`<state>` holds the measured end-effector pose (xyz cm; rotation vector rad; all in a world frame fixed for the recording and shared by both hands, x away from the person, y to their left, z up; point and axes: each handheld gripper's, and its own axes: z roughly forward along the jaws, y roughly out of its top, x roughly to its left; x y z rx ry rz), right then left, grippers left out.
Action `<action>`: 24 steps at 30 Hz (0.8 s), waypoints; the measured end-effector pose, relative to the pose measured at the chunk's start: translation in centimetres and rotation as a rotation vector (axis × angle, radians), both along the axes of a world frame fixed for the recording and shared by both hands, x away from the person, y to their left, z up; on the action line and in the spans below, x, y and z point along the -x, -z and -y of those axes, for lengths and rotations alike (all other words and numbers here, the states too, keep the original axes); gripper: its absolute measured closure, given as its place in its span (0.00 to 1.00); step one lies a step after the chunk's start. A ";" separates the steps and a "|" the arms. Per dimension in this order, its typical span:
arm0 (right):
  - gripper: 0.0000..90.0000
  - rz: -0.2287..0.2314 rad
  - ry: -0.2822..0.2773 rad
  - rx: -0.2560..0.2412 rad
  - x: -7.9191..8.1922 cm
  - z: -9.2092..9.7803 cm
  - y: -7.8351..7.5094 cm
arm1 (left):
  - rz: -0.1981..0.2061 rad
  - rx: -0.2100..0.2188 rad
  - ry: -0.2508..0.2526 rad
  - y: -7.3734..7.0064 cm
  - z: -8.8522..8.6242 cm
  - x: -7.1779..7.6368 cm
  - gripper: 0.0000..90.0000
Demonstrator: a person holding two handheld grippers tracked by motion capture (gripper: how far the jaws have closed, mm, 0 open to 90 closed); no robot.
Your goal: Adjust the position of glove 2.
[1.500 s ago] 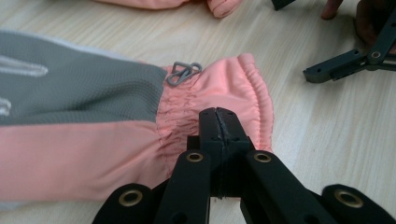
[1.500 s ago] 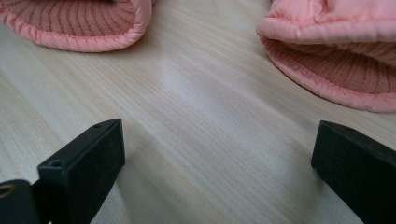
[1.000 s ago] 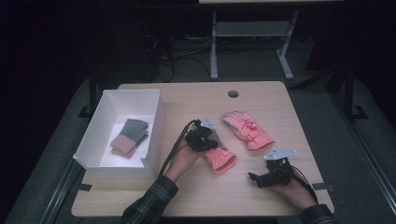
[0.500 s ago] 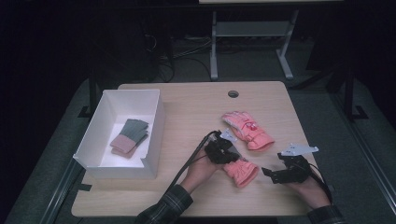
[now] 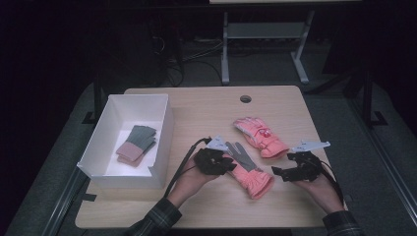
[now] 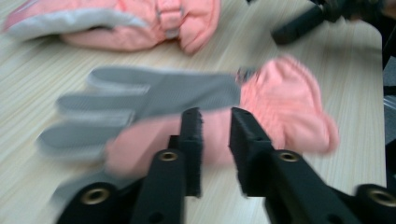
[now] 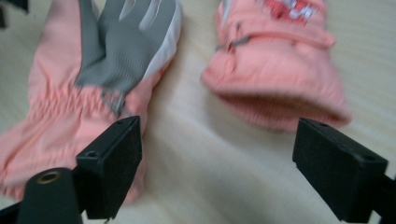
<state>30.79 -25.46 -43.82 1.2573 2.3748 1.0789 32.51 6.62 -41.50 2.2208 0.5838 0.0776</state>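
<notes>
A pink glove (image 5: 249,173) lies palm up on the wooden table, its grey palm (image 6: 187,91) showing. My left gripper (image 5: 229,165) is at its near side edge, its jaws nearly together on the pink fabric (image 6: 215,116). A second pink glove (image 5: 260,138) lies back up just beyond it, its cuff (image 7: 275,60) towards my right gripper. My right gripper (image 5: 281,173) stands open right of the first glove (image 7: 116,51), with bare table between its jaws (image 7: 219,135).
A white box (image 5: 164,132) stands at the table's left with a folded grey and pink pair (image 5: 135,145) inside. A round cable hole (image 5: 245,99) sits near the far edge. A metal stand (image 5: 223,44) rises behind the table.
My left gripper dragged the glove right and towards the near edge, turned it palm up, then drew back a little left. My right gripper moved right and slightly away.
</notes>
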 end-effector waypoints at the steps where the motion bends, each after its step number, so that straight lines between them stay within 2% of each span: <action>1: 0.22 0.005 0.001 -0.004 -0.3 0.0 -0.2 | 0.005 -0.015 0.004 0.2 -0.8 0.3 0.74; 2: 0.26 0.005 -0.001 -0.022 -0.7 0.1 -0.5 | 0.007 -0.018 -0.002 0.4 -1.2 0.5 0.69; 3: 0.26 0.010 -0.002 -0.031 -1.0 0.1 -0.6 | 0.020 -0.037 -0.005 0.7 -2.0 0.7 0.65; 5: 0.27 0.020 -0.005 -0.039 -1.8 -0.2 -1.1 | 0.026 -0.046 -0.014 1.1 -3.0 1.1 0.56; 7: 0.28 0.028 -0.005 -0.047 -2.6 -0.6 -1.6 | 0.032 -0.039 -0.021 1.6 -3.9 1.4 0.48; 10: 0.30 0.042 -0.011 -0.050 -4.3 -1.4 -2.0 | 0.035 -0.058 -0.026 2.3 -4.5 1.8 0.35; 12: 0.33 0.040 -0.009 -0.053 -5.4 -1.8 -2.0 | 0.053 -0.079 -0.028 2.8 -4.9 2.1 0.29; 14: 0.34 0.030 -0.013 -0.038 -6.6 -2.1 -1.9 | 0.046 -0.085 -0.036 3.4 -5.1 2.4 0.22; 15: 0.36 0.028 -0.015 -0.061 -7.0 -2.2 -1.9 | 0.047 -0.088 -0.038 3.6 -5.2 2.5 0.20; 17: 0.36 0.008 -0.017 -0.040 -8.0 -2.4 -1.7 | 0.058 -0.089 -0.046 4.0 -5.5 2.7 0.17; 18: 0.38 0.003 -0.007 -0.041 -8.7 -2.5 -1.6 | 0.067 -0.104 -0.043 4.1 -5.7 2.7 0.16; 20: 0.44 0.013 0.004 -0.074 -9.4 -2.4 -1.2 | 0.069 -0.107 -0.045 4.4 -5.9 2.9 0.15; 21: 0.43 0.013 0.005 -0.067 -9.7 -2.3 -1.0 | 0.068 -0.103 -0.048 4.6 -6.1 3.0 0.15; 22: 0.42 -0.006 0.005 -0.043 -10.3 -2.3 -0.8 | 0.068 -0.102 -0.044 4.6 -6.2 3.0 0.15; 24: 0.44 -0.014 0.011 -0.045 -10.8 -2.4 -0.8 | 0.076 -0.108 -0.043 4.7 -6.3 3.0 0.15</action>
